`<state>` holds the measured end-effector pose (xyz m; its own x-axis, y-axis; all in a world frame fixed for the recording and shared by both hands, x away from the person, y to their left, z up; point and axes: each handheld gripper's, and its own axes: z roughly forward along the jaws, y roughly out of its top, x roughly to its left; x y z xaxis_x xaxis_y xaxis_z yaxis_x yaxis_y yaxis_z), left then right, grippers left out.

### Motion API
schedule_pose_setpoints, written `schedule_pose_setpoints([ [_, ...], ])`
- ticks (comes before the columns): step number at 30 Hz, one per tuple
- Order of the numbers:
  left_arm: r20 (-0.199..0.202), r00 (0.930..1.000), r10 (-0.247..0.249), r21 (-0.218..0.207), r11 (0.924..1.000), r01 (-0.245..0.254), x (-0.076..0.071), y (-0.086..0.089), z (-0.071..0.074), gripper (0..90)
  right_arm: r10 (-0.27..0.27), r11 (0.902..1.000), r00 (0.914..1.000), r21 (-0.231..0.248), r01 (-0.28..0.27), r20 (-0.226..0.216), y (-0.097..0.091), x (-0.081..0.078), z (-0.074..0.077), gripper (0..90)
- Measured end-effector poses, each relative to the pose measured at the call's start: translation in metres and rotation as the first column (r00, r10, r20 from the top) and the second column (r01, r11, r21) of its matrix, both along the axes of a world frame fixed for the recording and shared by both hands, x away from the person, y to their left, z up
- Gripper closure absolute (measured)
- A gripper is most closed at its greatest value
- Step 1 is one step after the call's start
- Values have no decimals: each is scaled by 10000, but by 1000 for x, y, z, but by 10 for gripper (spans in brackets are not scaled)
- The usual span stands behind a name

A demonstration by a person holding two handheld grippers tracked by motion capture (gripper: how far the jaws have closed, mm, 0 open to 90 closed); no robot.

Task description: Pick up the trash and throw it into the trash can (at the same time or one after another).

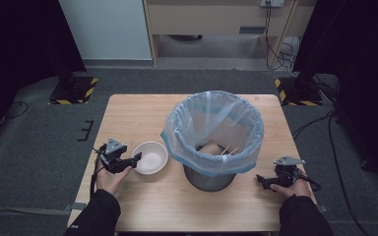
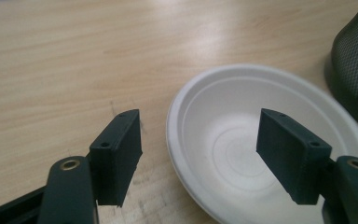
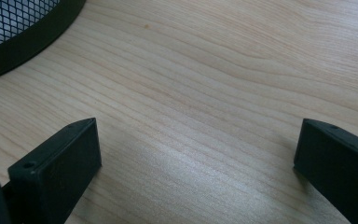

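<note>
High view: left tool (image 1: 136, 158) at the bowl's (image 1: 150, 157) near-left rim, right tool (image 1: 260, 180) well apart on the far side of the bin (image 1: 211, 135), low over bare bench (image 1: 142, 110). Left gripper view: jaws wide, nothing pressed, straddling the rim of the bowl (image 2: 261, 140) — one jaw outside over wood, the other over the hollow. Bowl upright, empty, just beside the bin's base. Round, so no long axis to match; rim wall between the pads matters. Left hand clearly nearer. Right gripper view: jaws wide, empty. Likely next: close on the rim.
</note>
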<state>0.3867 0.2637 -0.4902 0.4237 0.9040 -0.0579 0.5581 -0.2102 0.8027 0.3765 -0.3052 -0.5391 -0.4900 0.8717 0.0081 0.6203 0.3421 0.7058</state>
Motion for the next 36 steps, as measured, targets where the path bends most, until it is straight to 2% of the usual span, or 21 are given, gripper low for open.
schedule_pose_setpoints([
  [1, -168, 9999, -2, 68, 10000, 3, 0, 1, -2, 316, 5, 10000, 10000, -1, -5, 0, 0, 0, 0, 7],
  [4, -264, 9996, 114, -78, 9999, -116, 1, 3, -7, 345, 36, 10000, 10000, -1, -36, 2, 0, 0, 0, 7],
  [5, -448, 9987, 244, -89, 9997, -248, 1, 5, -9, 358, 43, 10000, 10000, -2, -43, 1, 0, 0, 0, 7],
  [9, -685, 9970, 372, -133, 9992, -382, 3, 8, -12, 394, 31, 10000, 10000, 10, -31, -14, 0, 0, 0, 7],
  [11, -985, 9943, 401, -199, 9989, -422, 4, 9, -15, 448, 44, 10000, 10000, -5, -44, 5, 0, 0, 0, 7],
  [13, -1068, 9934, 407, -226, 9988, -433, 4, 9, -16, 466, 40, 10000, 10000, 2, -40, -8, 0, 0, 0, 8],
  [23, -1716, 9846, 331, -117, 9993, -356, 7, 5, -19, 662, 44, 10000, 10000, -5, -44, 7, 0, 0, 0, 7],
  [25, -1754, 9840, 323, -250, 9990, -373, 7, 6, -18, 709, 48, 10000, 10000, -1, -48, 3, 0, 0, 0, 7],
  [31, -1710, 9851, 192, -773, 9965, -329, 4, 7, -11, 777, 40, 10000, 10000, 6, -40, -11, 0, 0, 0, 7],
  [36, -1657, 9862, 43, -1043, 9943, -218, 3, 6, -6, 809, 47, 10000, 10000, -1, -47, 3, 0, 0, 0, 7],
])
